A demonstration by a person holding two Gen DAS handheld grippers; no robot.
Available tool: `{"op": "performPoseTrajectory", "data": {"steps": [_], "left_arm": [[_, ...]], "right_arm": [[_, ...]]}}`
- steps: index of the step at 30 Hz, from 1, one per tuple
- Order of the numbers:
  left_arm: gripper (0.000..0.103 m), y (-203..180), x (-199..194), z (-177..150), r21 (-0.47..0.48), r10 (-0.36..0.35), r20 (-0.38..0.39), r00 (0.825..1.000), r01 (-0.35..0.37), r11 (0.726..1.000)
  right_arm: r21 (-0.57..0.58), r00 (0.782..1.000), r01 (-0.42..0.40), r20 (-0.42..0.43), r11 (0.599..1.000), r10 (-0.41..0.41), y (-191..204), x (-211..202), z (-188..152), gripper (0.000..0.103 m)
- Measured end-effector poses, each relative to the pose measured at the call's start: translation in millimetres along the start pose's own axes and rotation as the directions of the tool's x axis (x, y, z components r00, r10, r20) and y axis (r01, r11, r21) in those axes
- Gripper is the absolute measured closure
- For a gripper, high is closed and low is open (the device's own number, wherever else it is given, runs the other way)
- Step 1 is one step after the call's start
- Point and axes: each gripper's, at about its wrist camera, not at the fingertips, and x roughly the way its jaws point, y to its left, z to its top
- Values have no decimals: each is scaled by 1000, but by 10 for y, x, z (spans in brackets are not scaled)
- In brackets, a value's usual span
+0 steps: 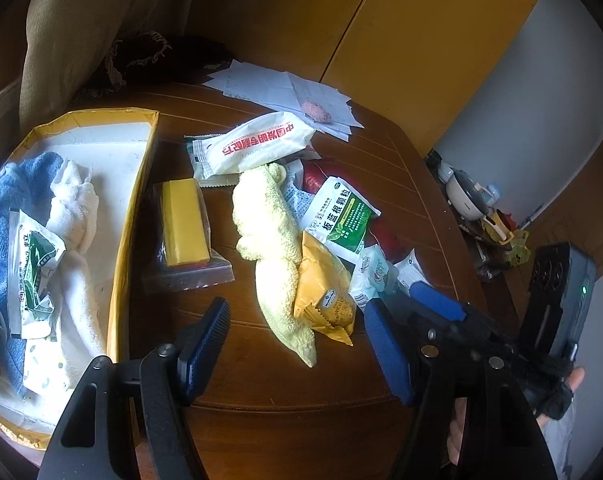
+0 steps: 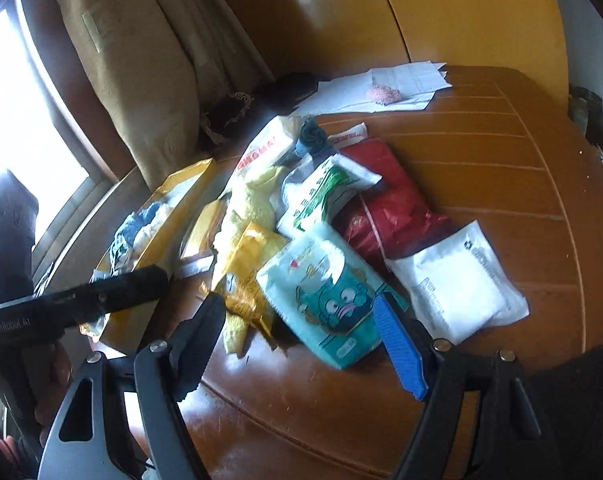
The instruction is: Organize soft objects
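Note:
A pile of soft things lies on the brown table (image 1: pixel 285 392). A pale yellow towel (image 1: pixel 273 248) lies mid-table with an orange snack packet (image 1: pixel 325 296) on it. A green-and-white sachet (image 1: pixel 341 216), a white red-lettered pack (image 1: pixel 253 144) and a bagged yellow block (image 1: pixel 181 224) lie around it. My left gripper (image 1: pixel 297 332) is open and empty, just short of the towel's near end. My right gripper (image 2: pixel 301 328) is open, its jaws astride the near end of a teal cartoon tissue pack (image 2: pixel 325 292). A red bag (image 2: pixel 389 200) and a white pouch (image 2: pixel 457 280) lie beside it.
A yellow-rimmed box (image 1: pixel 137 184) at the left holds a blue towel (image 1: pixel 9 208), a white towel (image 1: pixel 77 232) and sachets. Papers (image 1: pixel 285 92) with a pink lump lie at the far edge. A curtain (image 2: pixel 141 72) hangs behind. Clutter stands beyond the table's right edge.

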Motion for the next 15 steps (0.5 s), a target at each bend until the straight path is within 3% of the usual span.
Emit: {"op": "performPoseTrajectory", "data": {"steps": [4, 7, 10, 15], "left_arm": [[30, 20, -4, -2, -16, -16, -10, 1000, 16, 1000], [30, 40, -27, -5, -22, -15, 0, 1000, 15, 1000], [30, 63, -17, 10, -30, -16, 1, 1000, 16, 999], [30, 38, 42, 11, -21, -24, -12, 1000, 24, 999]], "right_arm": [[96, 1000, -14, -27, 995, 16, -184, 223, 230, 27], [150, 997, -40, -65, 988, 50, -241, 345, 196, 27], [127, 994, -71, -71, 989, 80, -180, 283, 85, 27], [47, 994, -51, -99, 998, 55, -19, 183, -136, 27]]}}
